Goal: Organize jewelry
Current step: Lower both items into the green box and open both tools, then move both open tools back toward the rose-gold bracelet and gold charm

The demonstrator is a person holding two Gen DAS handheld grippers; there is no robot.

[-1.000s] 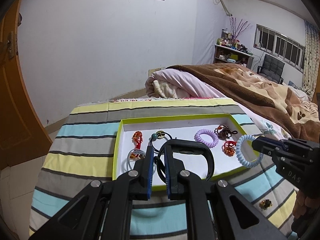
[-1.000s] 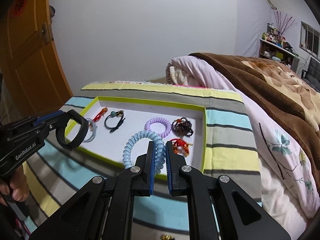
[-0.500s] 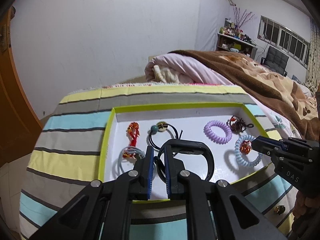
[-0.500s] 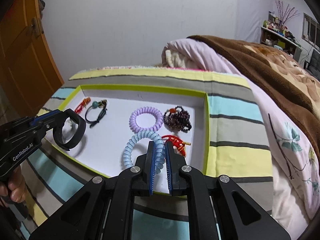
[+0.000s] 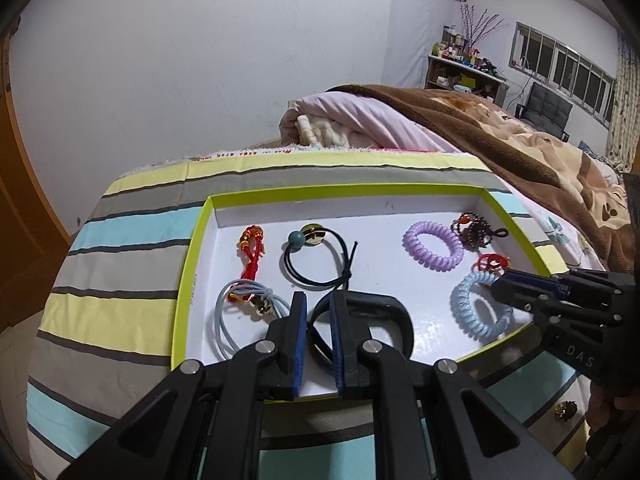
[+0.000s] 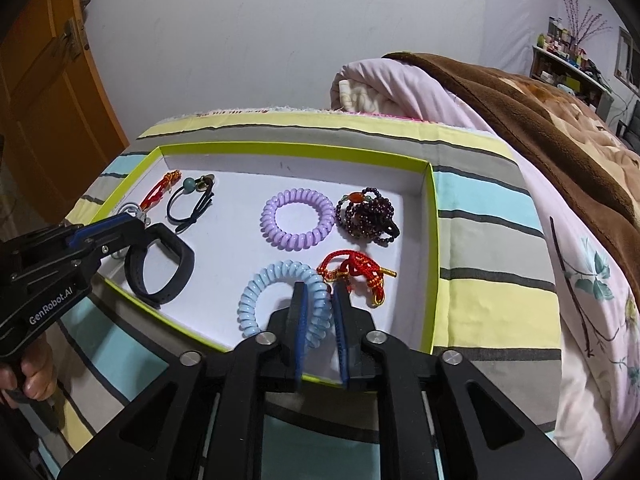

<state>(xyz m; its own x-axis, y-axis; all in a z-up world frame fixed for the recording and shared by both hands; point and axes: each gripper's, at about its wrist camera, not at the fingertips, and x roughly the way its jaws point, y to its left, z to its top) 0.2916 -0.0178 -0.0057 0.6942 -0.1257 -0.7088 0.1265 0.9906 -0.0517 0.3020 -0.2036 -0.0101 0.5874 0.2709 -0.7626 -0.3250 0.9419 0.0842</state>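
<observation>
A white tray with a lime-green rim (image 5: 192,264) lies on the striped bedspread. My left gripper (image 5: 319,300) is shut on a black wristband (image 5: 384,312), which stands on edge on the tray floor near the front rim. In the right wrist view the wristband (image 6: 160,268) sits at the tray's left. My right gripper (image 6: 319,292) has its jaws opening. A light-blue coil hair tie (image 6: 276,280) lies on the tray between them, against the left pad with a gap to the right one.
The tray also holds a purple coil tie (image 6: 298,218), a dark bead bracelet (image 6: 368,216), a red knotted cord (image 6: 356,272), a black hair tie (image 5: 316,256), a red beaded cord (image 5: 252,248) and a grey cord bracelet (image 5: 240,312). A small gold trinket (image 5: 564,410) lies on the bedspread. Blankets are piled behind.
Both grippers sank toward the tray, bringing the wristband and the blue coil down onto its floor. The right jaws have spread apart from the coil.
</observation>
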